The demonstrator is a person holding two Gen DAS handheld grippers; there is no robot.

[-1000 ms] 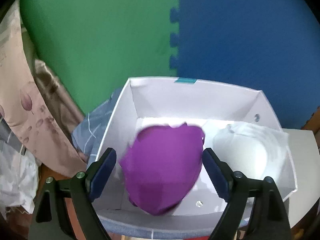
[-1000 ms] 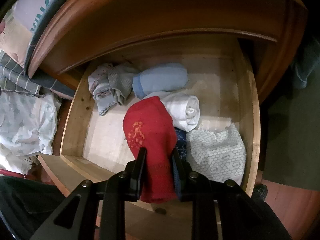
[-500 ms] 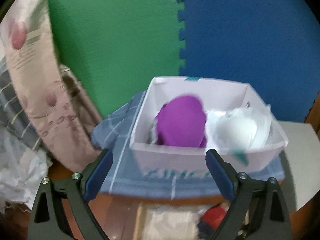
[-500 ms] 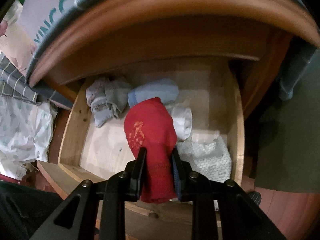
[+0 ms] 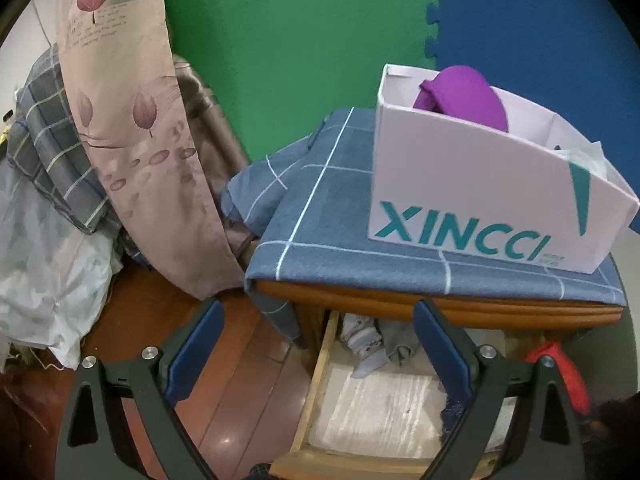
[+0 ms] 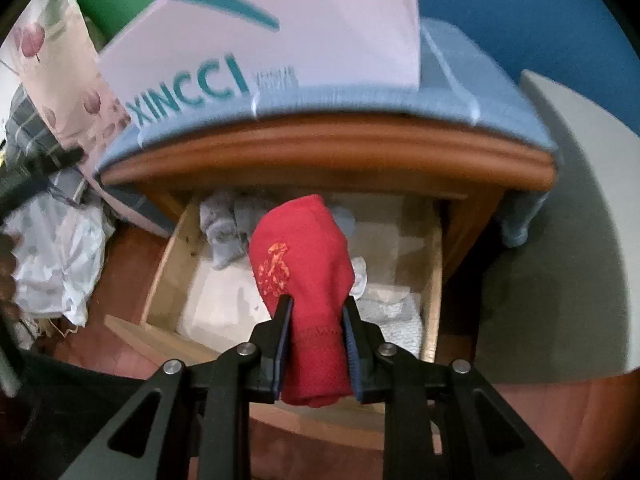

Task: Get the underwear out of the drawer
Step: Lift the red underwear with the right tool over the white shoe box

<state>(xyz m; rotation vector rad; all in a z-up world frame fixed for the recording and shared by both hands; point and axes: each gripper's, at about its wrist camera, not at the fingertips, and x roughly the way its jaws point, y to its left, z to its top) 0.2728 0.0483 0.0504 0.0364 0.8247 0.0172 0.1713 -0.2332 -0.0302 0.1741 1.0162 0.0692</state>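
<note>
Now red underwear (image 6: 304, 264) clamped, above drawer (image 6: 160, 280)

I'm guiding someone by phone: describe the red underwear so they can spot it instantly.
Find the wooden nightstand with its open drawer. Above the drawer, the right tool grips the red underwear. It is the only red piece, with an orange print; the clothes in the drawer are pale.

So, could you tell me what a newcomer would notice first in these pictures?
Probably the red underwear, pinched in the right gripper above the open drawer. Next, the white box lettered XINCCI on the blue checked cloth atop the cabinet, with a purple garment poking out. The left gripper hangs open and empty over the drawer's left edge.
</note>
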